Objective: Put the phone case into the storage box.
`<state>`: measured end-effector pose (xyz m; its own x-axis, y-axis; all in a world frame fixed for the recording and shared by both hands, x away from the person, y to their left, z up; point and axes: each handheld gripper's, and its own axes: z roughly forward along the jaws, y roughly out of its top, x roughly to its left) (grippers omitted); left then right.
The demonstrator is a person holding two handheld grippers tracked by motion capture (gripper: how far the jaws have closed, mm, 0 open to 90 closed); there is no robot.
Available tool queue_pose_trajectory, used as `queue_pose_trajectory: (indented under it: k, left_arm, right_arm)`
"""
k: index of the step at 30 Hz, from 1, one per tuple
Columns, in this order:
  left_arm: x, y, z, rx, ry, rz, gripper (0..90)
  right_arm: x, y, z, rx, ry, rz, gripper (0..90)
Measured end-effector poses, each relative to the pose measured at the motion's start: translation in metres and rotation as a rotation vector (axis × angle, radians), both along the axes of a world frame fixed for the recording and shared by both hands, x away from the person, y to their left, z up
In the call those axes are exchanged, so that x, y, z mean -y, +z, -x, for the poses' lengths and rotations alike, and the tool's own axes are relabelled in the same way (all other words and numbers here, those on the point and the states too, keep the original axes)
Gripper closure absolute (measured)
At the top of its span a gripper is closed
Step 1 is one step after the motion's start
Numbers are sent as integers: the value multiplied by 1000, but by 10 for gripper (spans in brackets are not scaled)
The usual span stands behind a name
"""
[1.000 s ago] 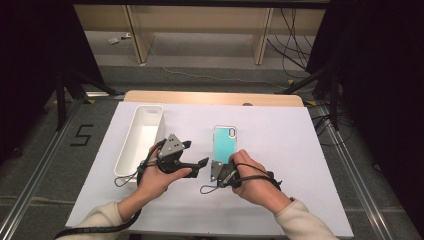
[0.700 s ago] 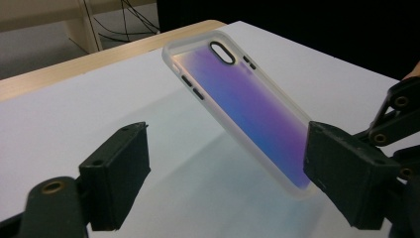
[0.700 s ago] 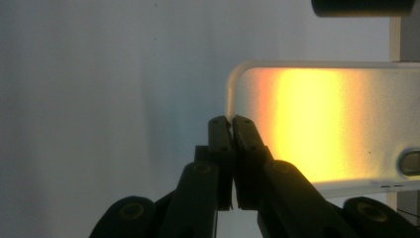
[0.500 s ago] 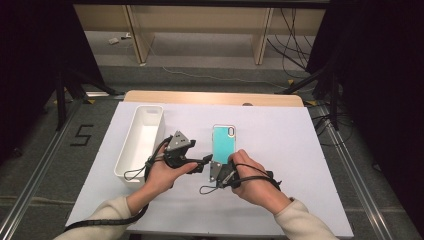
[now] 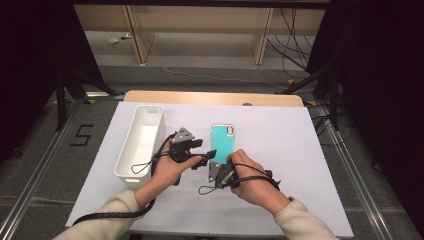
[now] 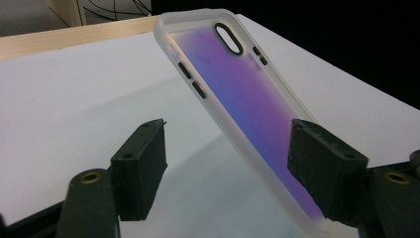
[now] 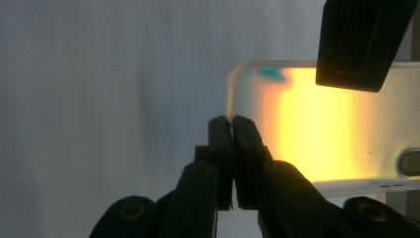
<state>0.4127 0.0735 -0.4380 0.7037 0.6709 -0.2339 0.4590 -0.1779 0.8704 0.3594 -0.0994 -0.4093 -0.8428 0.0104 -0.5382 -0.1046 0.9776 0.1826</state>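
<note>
A phone case [image 5: 222, 144] with a clear rim and a teal back lies mid-table; in the left gripper view the case [image 6: 237, 84] looks purple and is tilted up on one long edge. My right gripper [image 7: 231, 124] is shut, pinching the rim at the near corner of the case [image 7: 297, 129]. It shows in the high view as the right gripper [image 5: 216, 169]. My left gripper [image 6: 228, 148] straddles the lower end of the case. Its jaws have just been closing: one is by the case's face, the other is still apart from it. From above, the left gripper [image 5: 202, 159] sits just left of the case.
A long white bin [image 5: 140, 142] stands on the white table sheet [image 5: 280, 150] left of my left hand. Cables trail from both grippers over the near part of the table. A wooden strip [image 5: 210, 97] borders the far edge.
My left hand has moved right, toward the phone case, and its jaws have narrowed around the case. The right hand and its grip have stayed put.
</note>
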Motion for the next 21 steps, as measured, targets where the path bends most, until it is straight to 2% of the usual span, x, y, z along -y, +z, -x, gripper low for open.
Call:
queue_pose_trajectory:
  k: [4,5,7,8,13,18,21]
  left_arm:
    - [2,-2,-1,-10,-4,13,364]
    - [2,-2,-1,-14,-5,10,376]
    - [2,-2,-2,-19,-2,12,398]
    - [2,-2,-3,-21,1,18,409]
    - [0,-3,-5,-41,-1,28,474]
    - [0,-4,-6,-62,2,43,524]
    - [2,-5,-6,-72,-2,60,551]
  right_arm:
    - [-1,0,0,1,1,5,885]
    - [-1,-1,3,-11,-39,2,885]
    - [-1,-1,4,-15,-57,-2,885]
    - [-2,-1,3,-5,-34,-5,885]
    - [-2,-2,0,9,11,6,885]
    - [-3,-2,4,-6,-52,1,885]
    - [-4,-2,4,-10,-53,2,885]
